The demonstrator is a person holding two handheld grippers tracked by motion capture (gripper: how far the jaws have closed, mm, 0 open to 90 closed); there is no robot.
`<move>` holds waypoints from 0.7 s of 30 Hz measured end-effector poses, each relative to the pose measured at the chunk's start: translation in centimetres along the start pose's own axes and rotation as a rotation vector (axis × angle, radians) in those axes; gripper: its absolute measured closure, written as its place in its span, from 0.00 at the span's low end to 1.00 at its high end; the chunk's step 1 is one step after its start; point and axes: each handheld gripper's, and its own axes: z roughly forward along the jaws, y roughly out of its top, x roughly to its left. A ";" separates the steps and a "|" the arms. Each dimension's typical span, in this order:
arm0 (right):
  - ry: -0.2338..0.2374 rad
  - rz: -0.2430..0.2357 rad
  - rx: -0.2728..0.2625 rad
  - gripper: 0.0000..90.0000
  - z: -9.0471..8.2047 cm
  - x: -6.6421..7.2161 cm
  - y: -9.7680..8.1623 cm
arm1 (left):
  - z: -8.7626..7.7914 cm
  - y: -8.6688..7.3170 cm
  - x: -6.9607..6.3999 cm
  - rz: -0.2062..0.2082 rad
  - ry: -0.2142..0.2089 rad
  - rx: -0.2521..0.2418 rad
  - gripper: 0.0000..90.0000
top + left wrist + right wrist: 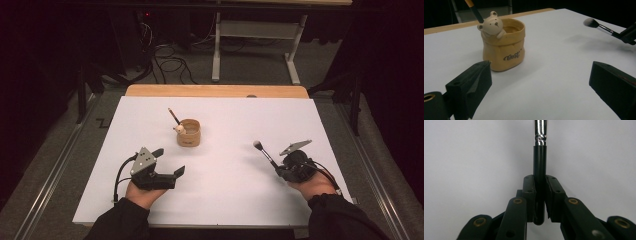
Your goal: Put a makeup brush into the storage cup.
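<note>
My right hand-held gripper (278, 169) clamped on brush (265, 153) handle, bristles aimed up-left toward pot (189, 132); left hand-held gripper (169, 161) wide open, empty, nearer pot.

A makeup brush (265, 153) with a black handle, a shiny silver neck and a soft white tip is sticking up slanted above the white table.
</note>
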 end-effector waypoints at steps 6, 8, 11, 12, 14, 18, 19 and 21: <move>0.006 0.016 -0.097 0.89 -0.1 -0.1 -0.5 | 0.0 0.0 0.0 -0.003 0.002 -0.002 0.06; 0.005 0.016 -0.128 0.90 0.1 0.0 -0.7 | 0.0 0.0 0.1 -0.004 0.002 -0.003 0.06; -0.002 0.017 -0.170 0.90 0.5 0.1 -1.0 | 0.0 0.0 0.1 -0.002 0.003 -0.003 0.06; 0.001 0.019 -0.185 0.89 0.6 0.1 -1.1 | 0.0 0.0 0.1 -0.003 0.004 -0.003 0.06; 0.003 0.028 -0.214 0.89 0.8 0.1 -1.2 | 0.0 0.0 0.2 -0.004 0.005 -0.002 0.06; 0.005 0.030 -0.264 0.90 1.2 0.2 -1.4 | 0.1 -0.1 0.3 -0.003 0.003 -0.001 0.06; -0.001 0.028 -0.270 0.90 1.2 0.2 -1.4 | 0.1 -0.1 0.3 -0.004 0.001 -0.002 0.06; 0.007 0.041 -0.296 0.89 1.3 0.2 -1.5 | 0.1 -0.1 0.3 -0.009 -0.009 -0.009 0.05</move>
